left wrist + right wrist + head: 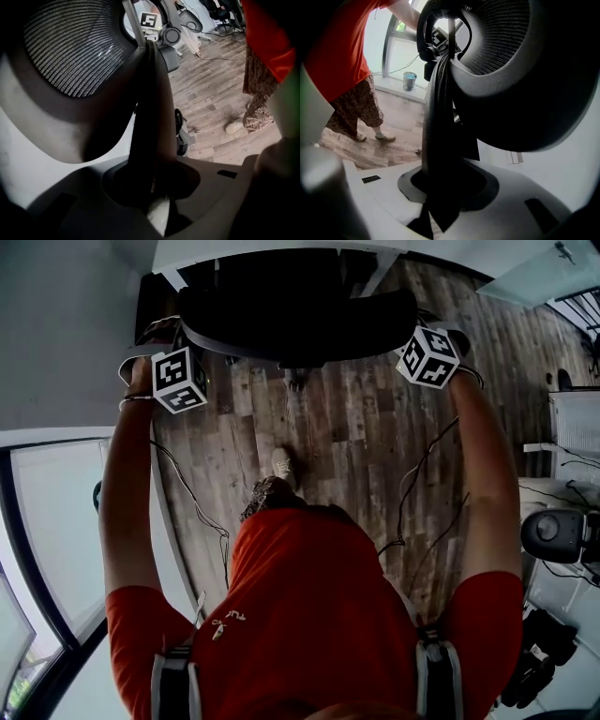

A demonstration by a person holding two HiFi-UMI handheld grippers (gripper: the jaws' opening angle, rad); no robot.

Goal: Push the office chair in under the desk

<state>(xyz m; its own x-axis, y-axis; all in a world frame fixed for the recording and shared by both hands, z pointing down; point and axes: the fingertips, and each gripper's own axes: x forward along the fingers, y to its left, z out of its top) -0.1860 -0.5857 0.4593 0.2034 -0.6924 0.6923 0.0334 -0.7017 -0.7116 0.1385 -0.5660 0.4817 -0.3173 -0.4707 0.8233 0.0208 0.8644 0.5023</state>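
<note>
Flooring: brown wood planks [356,427], loose cables [412,484] trailing across them; glazed window wall [47,521] along the person's left.

Desk [244,251]: white top, seen at the upper edge of the head view, dark shadow beneath.

Office chair [300,320]: black, backrest rim broadside to the wearer and close up against the desk's near edge; seat out of sight in the shadow below the top. Mesh panel filling the upper left of the left gripper view [70,47] and the upper right of the right gripper view [506,42]. One black castor [180,136] on the planks.

Left gripper [151,51]: at the backrest's left end, marker cube [179,380] uppermost. Fingers pressed together, nothing between them, lying alongside the padded rim of the backrest.

Right gripper [440,70]: at the backrest's right end, marker cube [428,357] uppermost. Fingers likewise together and empty, flat against the rim.

Person: red shirt [309,606], both arms stretched forward to the chair, patterned trousers, pale shoe [284,465] on the floor behind it.

Sundries: blue bucket [409,80] on the window ledge; second chair [171,37] farther off in the room.
</note>
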